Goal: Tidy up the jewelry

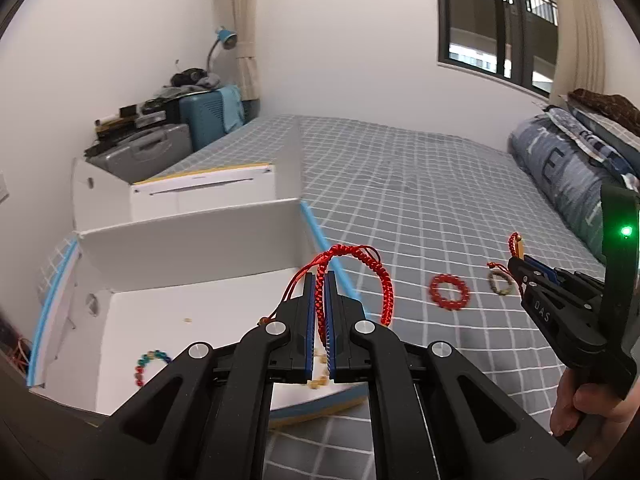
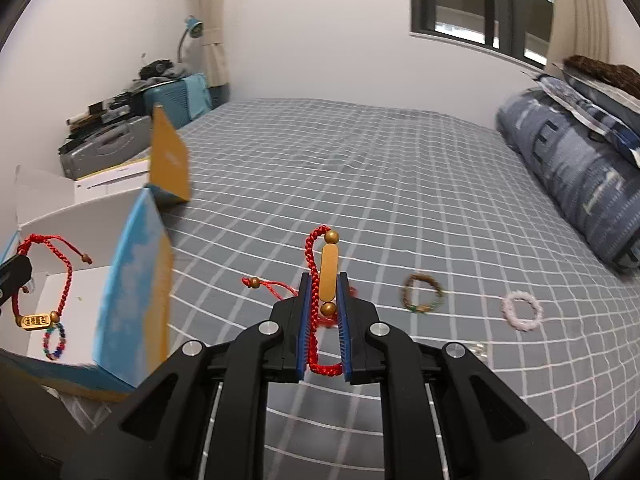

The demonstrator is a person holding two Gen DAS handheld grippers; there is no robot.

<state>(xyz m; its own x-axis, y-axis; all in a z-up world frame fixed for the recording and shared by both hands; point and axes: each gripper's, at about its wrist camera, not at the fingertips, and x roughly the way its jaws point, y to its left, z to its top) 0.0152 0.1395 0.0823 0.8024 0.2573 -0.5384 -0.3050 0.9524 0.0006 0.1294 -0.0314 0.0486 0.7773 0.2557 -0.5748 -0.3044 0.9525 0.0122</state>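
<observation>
My left gripper (image 1: 319,280) is shut on a red braided cord bracelet (image 1: 384,280), held above the open white box (image 1: 200,240); in the right wrist view that bracelet (image 2: 68,276) hangs over the box (image 2: 80,208) with a gold tag. My right gripper (image 2: 324,284) is shut on a second red cord bracelet with a gold bar (image 2: 329,276), raised over the bed; in the left wrist view this gripper (image 1: 520,262) sits at the right. A multicoloured bead bracelet (image 1: 148,364) lies inside the box. On the bedsheet lie a red bead bracelet (image 1: 449,292), a brown-green bracelet (image 2: 423,294) and a pale pink bracelet (image 2: 522,311).
The grey checked bedsheet (image 2: 360,168) stretches ahead. A rolled blue quilt (image 2: 572,176) lines the right side. Suitcases and clutter (image 1: 160,136) stand beyond the box at the left. The box's blue and orange flap (image 2: 132,288) stands upright beside my right gripper. A hand (image 1: 580,412) holds the right gripper's handle.
</observation>
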